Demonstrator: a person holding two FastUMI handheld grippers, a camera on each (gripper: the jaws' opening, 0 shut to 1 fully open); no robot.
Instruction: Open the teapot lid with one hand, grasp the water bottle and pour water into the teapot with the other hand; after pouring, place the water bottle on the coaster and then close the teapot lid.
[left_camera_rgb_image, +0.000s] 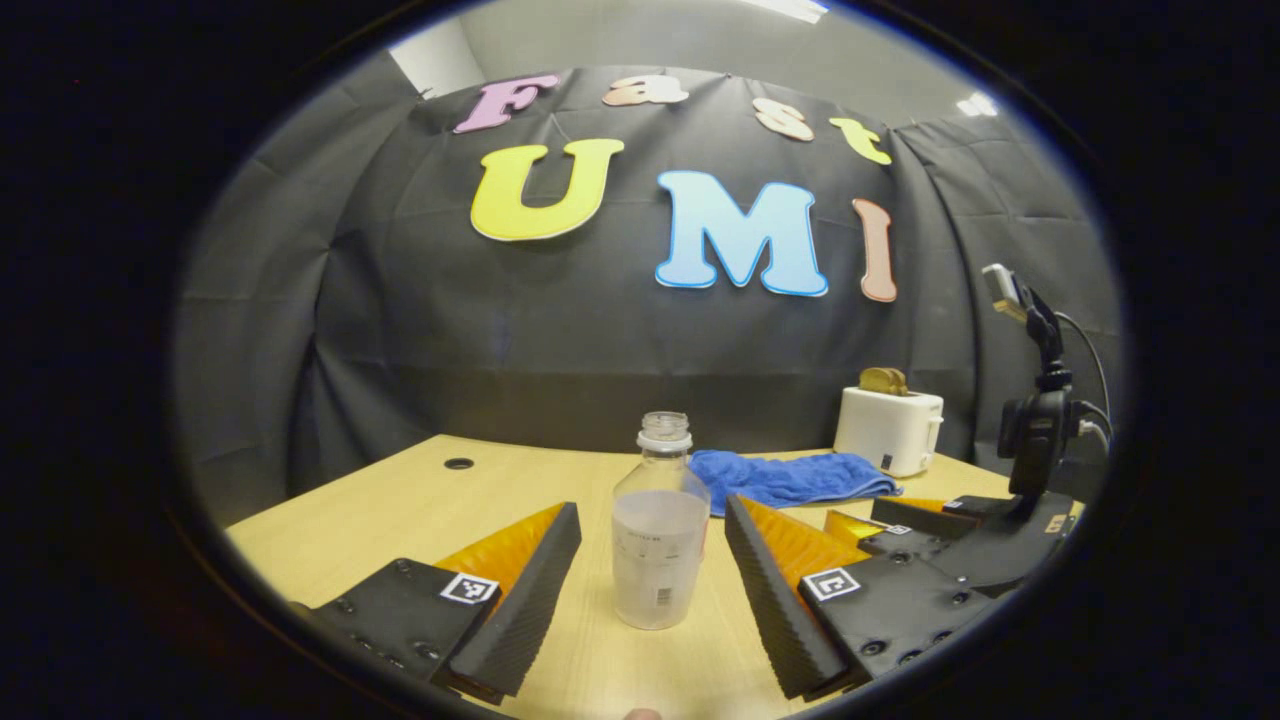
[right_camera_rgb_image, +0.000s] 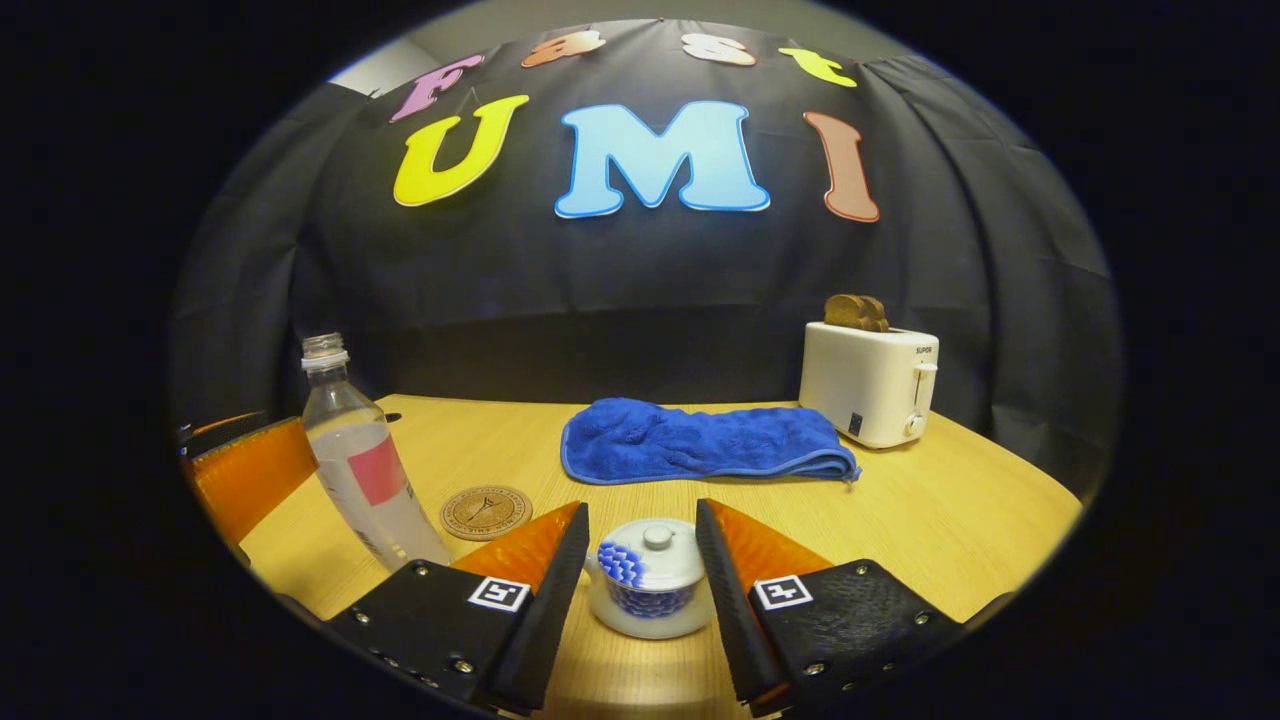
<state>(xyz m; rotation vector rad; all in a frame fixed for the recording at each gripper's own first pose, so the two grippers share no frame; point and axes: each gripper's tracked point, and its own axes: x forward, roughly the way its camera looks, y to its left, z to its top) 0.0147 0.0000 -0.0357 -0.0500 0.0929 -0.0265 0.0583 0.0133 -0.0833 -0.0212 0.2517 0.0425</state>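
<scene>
L gripper apart, straddling water bottle, not touching. R gripper apart round lidded teapot. Coaster betw. them; towel, toaster by table's far edge.

A wooden table carries bottle, coaster, teapot, blue towel, toaster.

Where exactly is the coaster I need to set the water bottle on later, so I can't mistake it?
Start from the folded blue towel at the back of the wooden table. Forward and to its left lies the coaster, beside the water bottle. It is the only flat round disc there, brown, with a pattern on top.
</scene>
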